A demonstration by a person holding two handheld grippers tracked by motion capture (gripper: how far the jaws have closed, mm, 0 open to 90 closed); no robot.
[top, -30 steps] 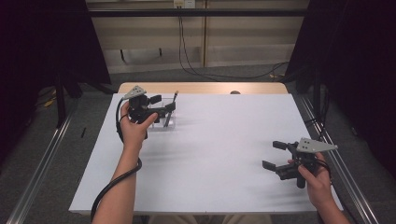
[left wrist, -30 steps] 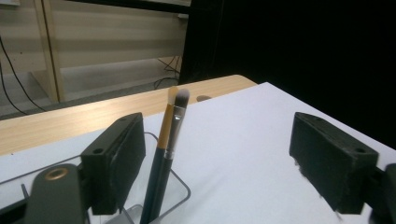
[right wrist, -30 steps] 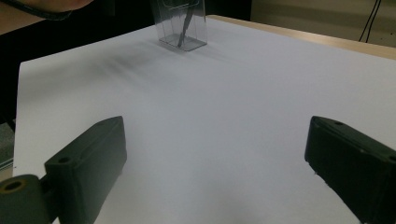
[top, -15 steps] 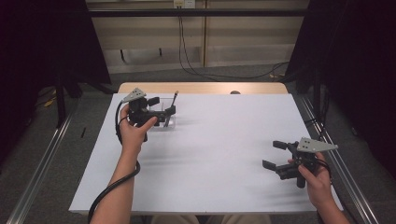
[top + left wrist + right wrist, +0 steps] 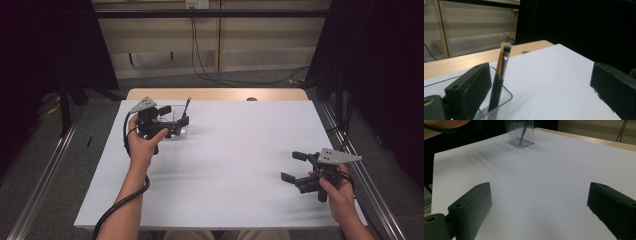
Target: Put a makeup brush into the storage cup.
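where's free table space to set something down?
Bare white sheet from the clear holder across to the right hand-held gripper, plus the near edge between the forearms. Crowded only at the far left: holder, two brushes, open left hand-held gripper.

A clear container (image 5: 179, 131) stands on the far left part of the desk (image 5: 235, 165), with two makeup brushes (image 5: 501, 75) leaning upright inside it. The left gripper (image 5: 172, 121) sits just beside the container, on its near side. The right gripper (image 5: 294, 166) is well apart, over the desk's near right part.
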